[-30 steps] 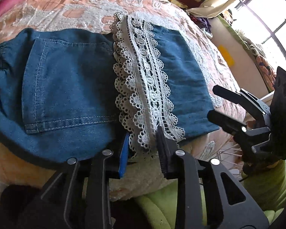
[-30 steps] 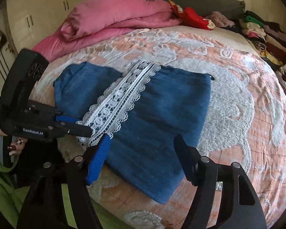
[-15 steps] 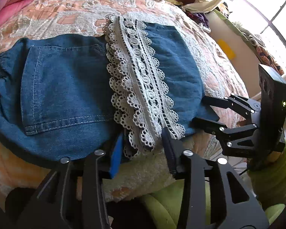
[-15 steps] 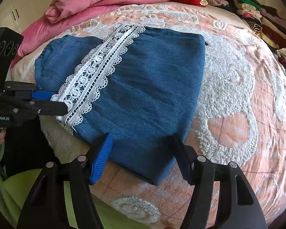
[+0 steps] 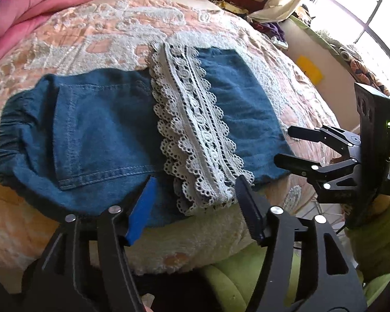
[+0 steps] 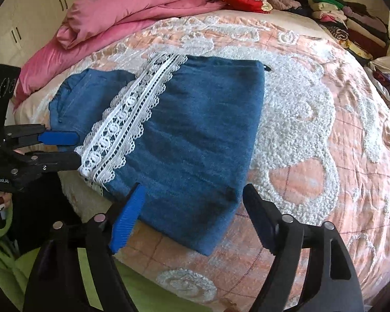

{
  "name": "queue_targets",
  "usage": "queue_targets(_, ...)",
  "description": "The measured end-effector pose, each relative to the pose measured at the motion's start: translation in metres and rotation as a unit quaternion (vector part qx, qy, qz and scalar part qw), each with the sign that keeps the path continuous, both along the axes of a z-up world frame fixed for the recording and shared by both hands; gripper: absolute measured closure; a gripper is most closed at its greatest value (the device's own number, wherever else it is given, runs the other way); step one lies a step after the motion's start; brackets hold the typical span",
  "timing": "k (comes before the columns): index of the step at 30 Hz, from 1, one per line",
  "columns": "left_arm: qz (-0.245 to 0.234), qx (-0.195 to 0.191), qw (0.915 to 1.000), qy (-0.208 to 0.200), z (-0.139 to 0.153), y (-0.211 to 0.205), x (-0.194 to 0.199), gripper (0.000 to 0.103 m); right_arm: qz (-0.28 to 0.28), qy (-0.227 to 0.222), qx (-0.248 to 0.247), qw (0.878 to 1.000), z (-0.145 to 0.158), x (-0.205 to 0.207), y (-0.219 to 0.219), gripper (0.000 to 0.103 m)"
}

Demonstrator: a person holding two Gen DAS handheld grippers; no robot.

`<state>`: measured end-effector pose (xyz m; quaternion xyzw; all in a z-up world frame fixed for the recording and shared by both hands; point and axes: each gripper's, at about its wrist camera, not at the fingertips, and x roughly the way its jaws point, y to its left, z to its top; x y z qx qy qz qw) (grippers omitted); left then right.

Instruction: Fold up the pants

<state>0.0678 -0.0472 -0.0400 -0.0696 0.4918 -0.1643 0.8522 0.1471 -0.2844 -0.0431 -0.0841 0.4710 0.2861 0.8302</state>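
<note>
Gaping wide, both grippers' fingers (image 5: pixel 143 205) hover empty beside folded pants (image 6: pixel 195 143).

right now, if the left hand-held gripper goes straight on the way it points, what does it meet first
Probably the lace trim of the pants: the open left hand-held gripper frames the trim's near end at the bed edge. Depth is unclear.

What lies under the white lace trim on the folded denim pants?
The lace trim lies on top of the denim pants, near the pocket. Under its openwork dark denim shows; the bedspread below is hidden by the pants.
</note>
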Motion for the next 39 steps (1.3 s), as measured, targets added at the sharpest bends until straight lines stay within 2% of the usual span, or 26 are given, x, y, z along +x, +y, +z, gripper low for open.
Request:
queue_targets(3, 0.011, 0.007, 0.9999, -0.008, 0.004, 0.005, -0.001, 0.032, -0.006, -0.01, -0.002, 1.0, 0.005, 0.0, -0.001, 0.014)
queue_targets(5, 0.016, 0.008, 0.9998, -0.011, 0.007, 0.008, -0.001, 0.029, -0.009, -0.016, -0.004, 1.0, 0.007, -0.001, -0.001, 0.014)
queue_targets(7, 0.023, 0.01, 0.9996, -0.014, 0.008, 0.011, -0.002, 0.017, -0.014, -0.025, -0.007, 1.0, 0.01, -0.001, -0.001, 0.008)
queue_targets(9, 0.034, 0.012, 0.9992, -0.019, 0.012, 0.017, -0.001, 0.016, -0.022, -0.033, -0.004, 0.999, 0.015, 0.001, -0.001, 0.007)
queue_targets(11, 0.046, 0.014, 0.9986, -0.024, 0.015, 0.025, -0.003, 0.01, -0.023, -0.035, -0.001, 0.999, 0.018, 0.002, 0.001, 0.007)
queue_targets(19, 0.099, 0.031, 0.9936, -0.045, 0.027, 0.06, -0.011, 0.01, -0.022, -0.064, -0.004, 0.998, 0.037, 0.005, 0.011, 0.006)
queue_targets(25, 0.134, 0.032, 0.9893, -0.048, 0.03, 0.086, -0.019, 0.01, -0.014, -0.068, 0.011, 0.998, 0.048, 0.01, 0.023, 0.006)
queue_targets(31, 0.156, 0.036, 0.9859, -0.048, 0.03, 0.104, -0.03, 0.01, 0.019, -0.08, 0.015, 0.996, 0.058, 0.013, 0.056, 0.006)
queue_targets(34, 0.166, 0.056, 0.9834, -0.046, 0.029, 0.11, -0.033, 0.01, 0.041, -0.08, 0.025, 0.996, 0.063, 0.014, 0.073, 0.006)
queue_targets(39, 0.179, 0.051, 0.9819, -0.033, 0.022, 0.124, -0.037, 0.01, 0.077, -0.072, 0.038, 0.994, 0.067, 0.019, 0.107, 0.006)
